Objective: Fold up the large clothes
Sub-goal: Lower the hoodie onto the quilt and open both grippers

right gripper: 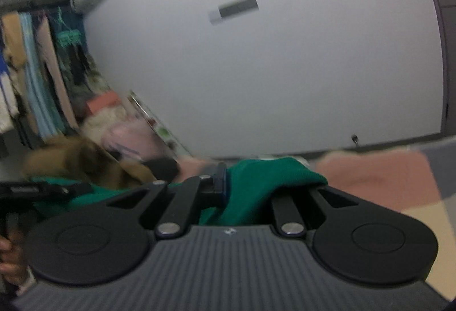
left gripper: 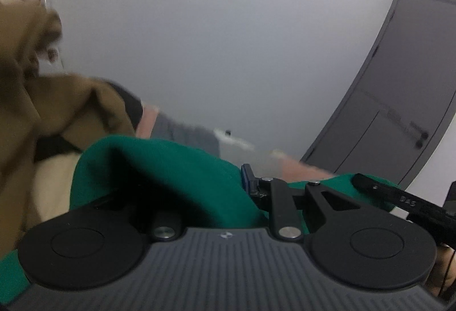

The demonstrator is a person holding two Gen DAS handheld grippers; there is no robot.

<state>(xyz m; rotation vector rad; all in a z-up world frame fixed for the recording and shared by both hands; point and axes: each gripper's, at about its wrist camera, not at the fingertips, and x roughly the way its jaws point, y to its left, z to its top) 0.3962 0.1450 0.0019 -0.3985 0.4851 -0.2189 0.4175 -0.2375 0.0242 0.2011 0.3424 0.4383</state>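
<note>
A green garment is bunched between the jaws of my left gripper, which is shut on it. The cloth covers one finger, and only the blue-padded finger shows. In the right wrist view the same green garment drapes over my right gripper, which is also shut on it beside its blue-padded finger. The cloth stretches between the two grippers. Each view catches the other gripper at its edge: the right one and the left one. Both pictures are blurred.
A brown garment hangs or lies heaped at the left, seen again. Pink, grey and cream checked bedding lies below. A grey door stands at the right. A rack of hanging clothes stands at the left. A hand shows at the lower left.
</note>
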